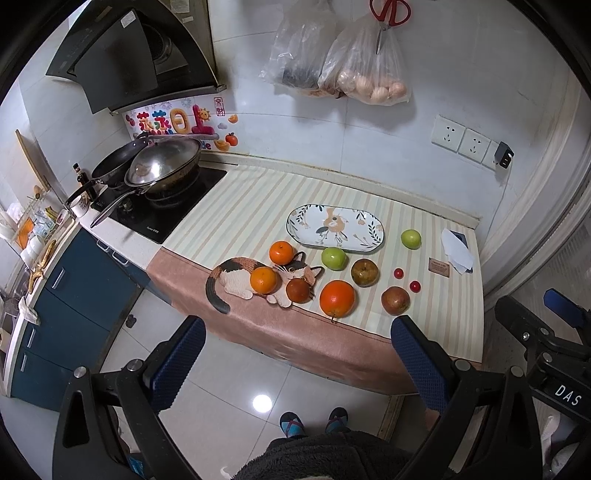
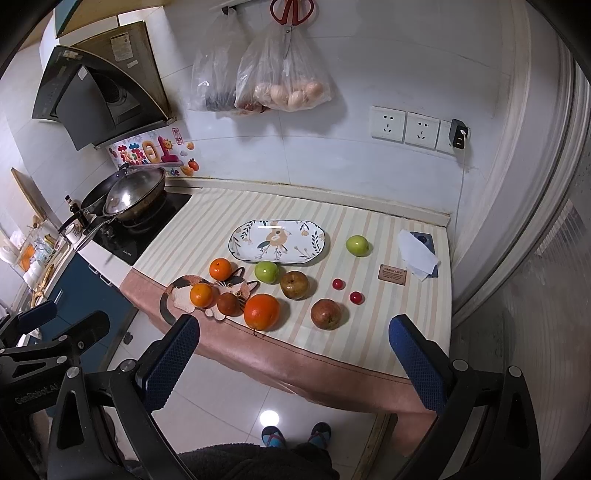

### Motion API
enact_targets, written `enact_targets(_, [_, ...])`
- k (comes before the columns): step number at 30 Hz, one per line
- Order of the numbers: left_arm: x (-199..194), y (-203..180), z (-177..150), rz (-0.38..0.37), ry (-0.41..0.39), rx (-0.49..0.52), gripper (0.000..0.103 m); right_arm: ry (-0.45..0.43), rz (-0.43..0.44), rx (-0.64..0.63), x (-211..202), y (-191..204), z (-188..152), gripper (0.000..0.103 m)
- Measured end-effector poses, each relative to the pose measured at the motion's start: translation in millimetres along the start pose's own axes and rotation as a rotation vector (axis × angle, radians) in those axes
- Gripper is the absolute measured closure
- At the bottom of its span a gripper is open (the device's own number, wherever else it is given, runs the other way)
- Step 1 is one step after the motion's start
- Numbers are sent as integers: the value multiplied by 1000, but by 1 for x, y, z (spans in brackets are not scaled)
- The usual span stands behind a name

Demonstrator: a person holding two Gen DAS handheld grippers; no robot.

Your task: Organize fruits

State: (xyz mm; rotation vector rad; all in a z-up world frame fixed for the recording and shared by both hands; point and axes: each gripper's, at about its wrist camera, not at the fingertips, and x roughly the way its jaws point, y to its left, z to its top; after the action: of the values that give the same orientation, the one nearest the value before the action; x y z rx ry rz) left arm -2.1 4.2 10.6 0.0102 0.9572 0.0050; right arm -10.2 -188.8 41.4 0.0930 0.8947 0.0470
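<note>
Several fruits lie on the striped counter mat: a large orange [image 1: 337,298] [image 2: 261,311], two small oranges [image 1: 263,280] [image 1: 281,252], green apples [image 1: 334,258] [image 1: 411,239], a brown pear [image 1: 364,272], reddish fruits [image 1: 395,300] [image 1: 298,290] and two cherry tomatoes [image 1: 398,273] [image 1: 415,285]. An empty oval patterned plate [image 1: 373,242] [image 2: 317,247] sits behind them. My left gripper [image 1: 297,362] and right gripper [image 2: 293,354] are both open and empty, held back from the counter's front edge, above the floor.
A cat-shaped coaster [image 1: 236,275] lies under the left fruits. A stove with a lidded wok [image 1: 162,166] is at the left. A tissue and phone [image 1: 458,249] lie at the right. Bags and scissors [image 1: 388,14] hang on the wall. My feet [image 1: 314,421] are below.
</note>
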Motion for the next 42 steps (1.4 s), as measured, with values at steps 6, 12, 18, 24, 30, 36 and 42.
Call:
enact_targets(6, [0,0,0,0,0,-1,0,-3,5,-1,3,3,1,0])
enact_targets(12, [-2,-1,0,3,-5,1,0,-4,4,-1,3,3,1,0])
enact_targets(18, [-7,-2,12,4,-11,-1,0,-5,7,-1,2,4,2,0])
enact_targets(24, [-8,-1,14,3,-12,-1,0,-8,12,-3,0,3,9,0])
enact_targets(30, [-8,0,12,1,-12,2,0,-10,10,-1,0,5,11,0])
enact_targets(36, [-7,0,13,2,-15,-1,0,-12,5,11,0,9,14,0])
enact_targets(42, [17,15,20,40,-21,-26,0,-27,24,75,13,11,14,0])
